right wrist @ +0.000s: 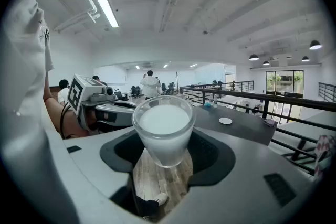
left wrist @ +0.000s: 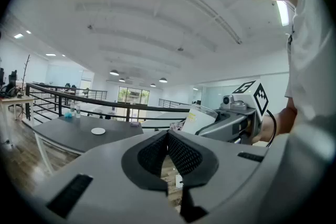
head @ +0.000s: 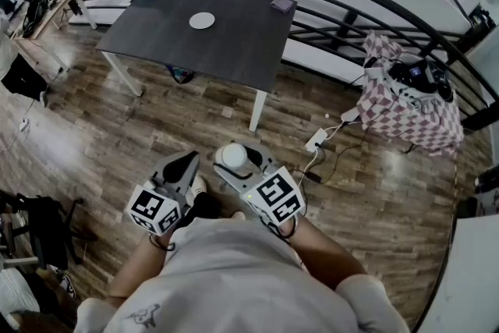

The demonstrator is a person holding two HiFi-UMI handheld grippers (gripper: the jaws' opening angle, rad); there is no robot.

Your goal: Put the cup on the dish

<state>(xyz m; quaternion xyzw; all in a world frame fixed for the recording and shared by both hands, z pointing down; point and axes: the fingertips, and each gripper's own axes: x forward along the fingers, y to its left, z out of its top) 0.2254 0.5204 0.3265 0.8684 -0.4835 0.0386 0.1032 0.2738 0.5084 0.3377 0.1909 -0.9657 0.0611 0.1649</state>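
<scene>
Done: cup grasped by right gripper
Remaining: dish far ahead on bench
Spare: left gripper closed, empty

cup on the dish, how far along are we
Done: the cup is picked up, clamped in the right hand-held gripper. In hand: it is held above the wooden floor, well short of the table. Left: reach the table and set the cup on the white dish, which sits bare.
</scene>
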